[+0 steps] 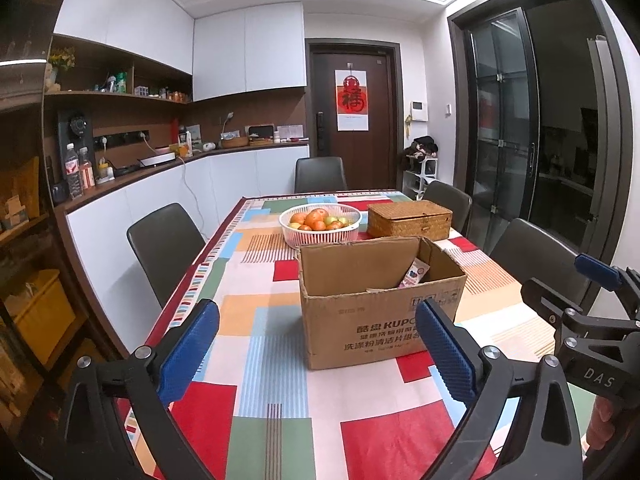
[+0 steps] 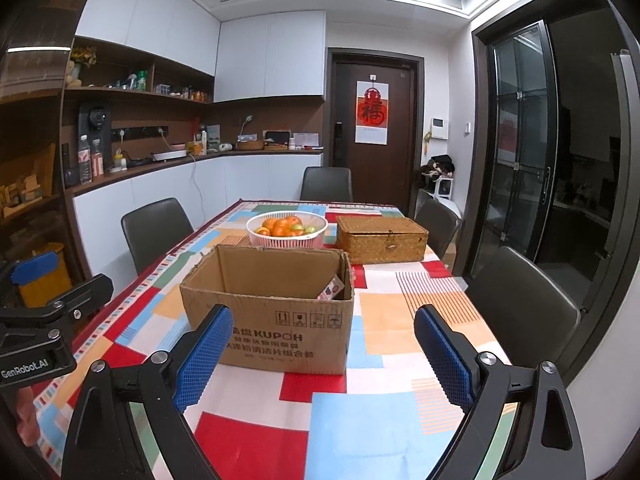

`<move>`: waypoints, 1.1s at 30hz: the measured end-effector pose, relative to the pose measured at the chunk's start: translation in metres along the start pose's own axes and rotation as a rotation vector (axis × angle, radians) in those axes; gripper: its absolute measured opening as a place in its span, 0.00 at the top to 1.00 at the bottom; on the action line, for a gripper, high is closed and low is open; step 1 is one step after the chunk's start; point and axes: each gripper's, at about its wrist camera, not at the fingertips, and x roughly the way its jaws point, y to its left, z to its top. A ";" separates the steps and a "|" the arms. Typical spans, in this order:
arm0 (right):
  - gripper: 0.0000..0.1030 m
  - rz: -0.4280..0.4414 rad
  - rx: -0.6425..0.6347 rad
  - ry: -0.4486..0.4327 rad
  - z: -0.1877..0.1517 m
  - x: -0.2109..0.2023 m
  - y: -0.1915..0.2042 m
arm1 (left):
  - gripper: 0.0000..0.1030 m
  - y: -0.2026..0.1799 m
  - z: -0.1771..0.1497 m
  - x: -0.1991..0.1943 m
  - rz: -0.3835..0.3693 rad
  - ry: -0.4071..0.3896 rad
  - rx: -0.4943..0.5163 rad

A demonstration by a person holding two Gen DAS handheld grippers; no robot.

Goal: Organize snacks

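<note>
An open cardboard box (image 1: 360,312) stands on the table with the colourful checked cloth (image 1: 280,400); it also shows in the right wrist view (image 2: 272,320). A pink-and-white snack packet (image 1: 414,274) leans inside it at the right (image 2: 331,288). My left gripper (image 1: 316,344) is open and empty, hovering above the table just before the box. My right gripper (image 2: 324,352) is open and empty, before the box and a little to its right. Each gripper shows at the edge of the other's view, the right one (image 1: 592,312) and the left one (image 2: 48,312).
A white basket of oranges and green fruit (image 1: 320,224) and a closed woven wicker box (image 1: 410,220) stand behind the cardboard box. Dark chairs (image 1: 164,248) surround the table. A counter with bottles runs along the left wall. A glass door (image 1: 504,120) is at right.
</note>
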 end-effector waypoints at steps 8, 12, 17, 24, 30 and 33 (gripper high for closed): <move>0.10 0.011 0.008 0.011 -0.001 0.002 -0.001 | 0.00 -0.001 0.000 0.000 0.012 -0.003 0.003; 0.10 0.012 0.011 0.021 -0.003 0.004 -0.001 | 0.00 0.000 -0.001 0.002 0.004 0.002 0.000; 0.10 0.011 0.014 0.029 -0.004 0.007 -0.001 | 0.00 0.001 -0.002 0.003 0.003 0.006 -0.001; 0.10 0.012 0.013 0.039 -0.004 0.010 0.000 | 0.00 0.002 -0.003 0.004 0.006 0.007 -0.003; 0.10 0.012 0.012 0.044 -0.007 0.011 0.000 | 0.00 0.003 -0.004 0.004 0.006 0.008 -0.006; 0.10 0.012 0.012 0.045 -0.007 0.011 0.000 | 0.00 0.003 -0.004 0.005 0.006 0.008 -0.007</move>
